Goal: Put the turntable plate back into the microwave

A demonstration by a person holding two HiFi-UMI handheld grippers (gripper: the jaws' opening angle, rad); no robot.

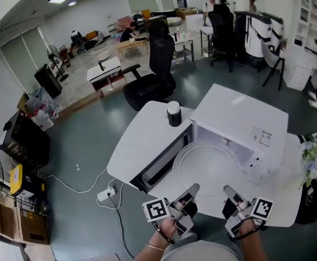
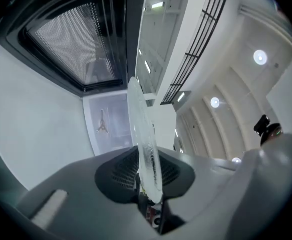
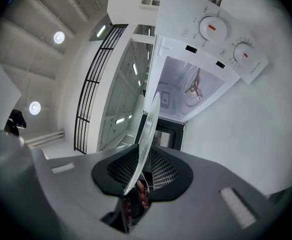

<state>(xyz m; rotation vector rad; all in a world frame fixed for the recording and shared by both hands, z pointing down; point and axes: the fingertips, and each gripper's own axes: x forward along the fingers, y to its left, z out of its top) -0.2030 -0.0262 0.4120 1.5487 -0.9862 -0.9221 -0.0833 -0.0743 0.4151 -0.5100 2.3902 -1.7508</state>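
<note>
- A person holds a clear round glass turntable plate (image 1: 207, 165) level between two handheld grippers, just in front of the open cavity of a white microwave (image 1: 240, 116)
- The left gripper (image 1: 193, 190) is closed narrowly on the plate's near rim at the left, and its own view shows the glass edge pinched between the jaws
- The right gripper (image 1: 227, 191) is clamped the same way on the near rim at the right, so the plate hangs between the two
- The step in hand appears to be carrying the plate in; it is not seated yet, because the small three-armed hub (image 3: 193, 87) on the cavity floor shows bare ahead
- The next move likely calls for sliding the plate forward and flat through the opening, centring it over the hub, lowering it until it sits, then easing both grippers off together
- The microwave's dark-windowed door (image 1: 163, 165) stands swung open at the left, beside the plate
- The microwave sits on a white round surface (image 1: 139, 140), with a black cylinder with a white cap (image 1: 173, 113) near its far left corner and a bunch of pale flowers (image 1: 315, 162) at the right edge
- Beyond is a large open workroom with a grey-green floor, a black office chair (image 1: 155, 69), desks and people standing far off; a white power strip (image 1: 105, 193) lies on the floor below the surface
</note>
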